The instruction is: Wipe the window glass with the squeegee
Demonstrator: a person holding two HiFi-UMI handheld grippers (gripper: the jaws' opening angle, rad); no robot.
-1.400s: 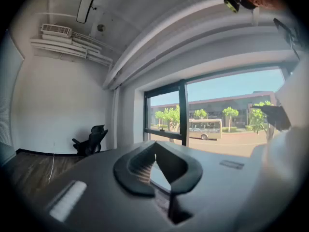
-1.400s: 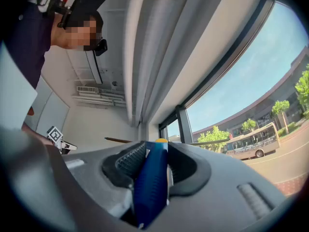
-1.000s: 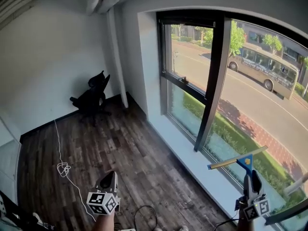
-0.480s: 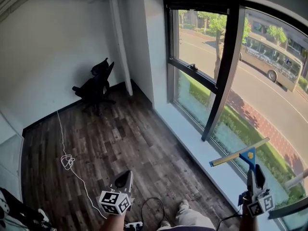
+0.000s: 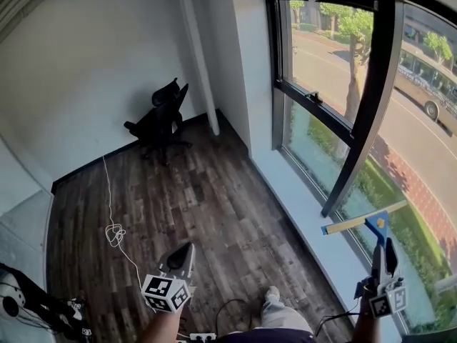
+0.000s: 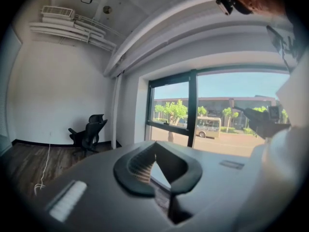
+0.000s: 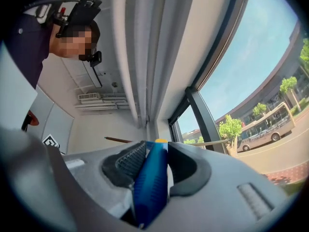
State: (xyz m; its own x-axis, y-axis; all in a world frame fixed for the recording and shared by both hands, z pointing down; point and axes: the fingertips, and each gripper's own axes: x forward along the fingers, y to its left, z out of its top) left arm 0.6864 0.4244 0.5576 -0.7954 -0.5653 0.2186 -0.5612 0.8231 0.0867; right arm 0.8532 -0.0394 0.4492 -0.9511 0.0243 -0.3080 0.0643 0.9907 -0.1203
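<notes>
Head view: my two grippers low. Right gripper [image 5: 383,251] clenched on one squeegee [image 5: 363,222], blade up near window glass [image 5: 321,56]. Left gripper [image 5: 184,253] closed, empty, over floor [image 5: 207,199]. One chair [image 5: 161,120] in corner.

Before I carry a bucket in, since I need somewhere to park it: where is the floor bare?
The wood floor is bare between the office chair, the white cable and the window ledge; the ledge itself looks bare too. It is crowded around the person's shoe and at the dark gear bottom left.
</notes>
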